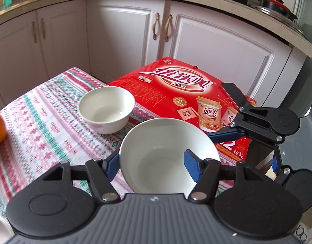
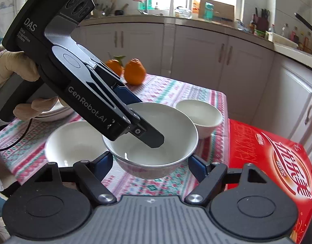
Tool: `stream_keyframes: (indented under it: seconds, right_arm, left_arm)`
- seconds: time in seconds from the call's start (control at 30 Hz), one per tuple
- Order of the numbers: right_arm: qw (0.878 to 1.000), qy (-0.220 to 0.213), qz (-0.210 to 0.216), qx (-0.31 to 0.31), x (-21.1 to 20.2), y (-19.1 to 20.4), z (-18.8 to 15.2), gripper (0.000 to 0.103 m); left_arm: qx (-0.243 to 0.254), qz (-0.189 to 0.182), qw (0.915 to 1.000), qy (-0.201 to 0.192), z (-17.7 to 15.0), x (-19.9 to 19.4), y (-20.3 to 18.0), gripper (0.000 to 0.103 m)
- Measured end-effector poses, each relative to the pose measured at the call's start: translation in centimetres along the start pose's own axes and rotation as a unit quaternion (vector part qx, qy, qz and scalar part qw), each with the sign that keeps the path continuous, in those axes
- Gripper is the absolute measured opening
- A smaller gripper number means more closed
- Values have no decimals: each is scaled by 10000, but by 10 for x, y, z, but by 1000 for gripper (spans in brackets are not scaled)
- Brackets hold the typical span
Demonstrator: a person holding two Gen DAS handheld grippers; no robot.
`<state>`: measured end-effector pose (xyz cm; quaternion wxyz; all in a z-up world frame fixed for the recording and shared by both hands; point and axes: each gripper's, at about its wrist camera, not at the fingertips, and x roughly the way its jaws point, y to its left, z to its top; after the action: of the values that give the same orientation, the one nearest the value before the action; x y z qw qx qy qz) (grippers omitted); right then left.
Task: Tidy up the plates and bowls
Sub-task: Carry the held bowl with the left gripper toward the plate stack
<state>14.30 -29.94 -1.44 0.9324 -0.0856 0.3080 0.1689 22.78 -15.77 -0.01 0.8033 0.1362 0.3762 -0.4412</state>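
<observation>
Left gripper (image 1: 154,167) clamps the white bowl (image 2: 150,140) over the striped tablecloth (image 1: 40,126); right gripper (image 2: 150,162) spread wide, possibly touching it; white kitchen cabinets (image 2: 198,55) behind.

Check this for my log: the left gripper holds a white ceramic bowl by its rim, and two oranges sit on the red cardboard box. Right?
Not quite. The left gripper does hold the white ceramic bowl by its rim, but the two oranges sit on the patterned tablecloth, not the red cardboard box. The right wrist view shows this.
</observation>
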Motion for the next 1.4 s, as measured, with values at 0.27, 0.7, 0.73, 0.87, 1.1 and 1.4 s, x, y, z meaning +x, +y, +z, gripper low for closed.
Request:
stream_keyframes:
  seconds: [0.27, 0.7, 0.73, 0.87, 1.1, 1.4]
  right_arm:
    - [9992, -64, 301, -249, -6, 34, 9, 85]
    - [9961, 21, 755, -464, 13, 71, 20, 85]
    - [9959, 41, 772, -469, 15, 72, 20, 85]
    - [9956, 167, 812, -443, 22, 75, 19, 85]
    - [9951, 302, 874, -349, 29, 76, 14, 85]
    - [9945, 411, 916, -306, 34, 77, 9, 85]
  left_arm:
    - [-260, 276, 9991, -169, -27, -37, 4, 65]
    - [-659, 544, 9961, -224, -60, -64, 26, 65]
    - [-697, 532, 9959, -222, -62, -64, 29, 65]
    - [-776, 509, 9955, -175, -70, -58, 33, 65]
    - [-828, 462, 9955, -92, -79, -51, 38, 65]
    - [-809, 446, 9957, -110, -86, -48, 38, 65]
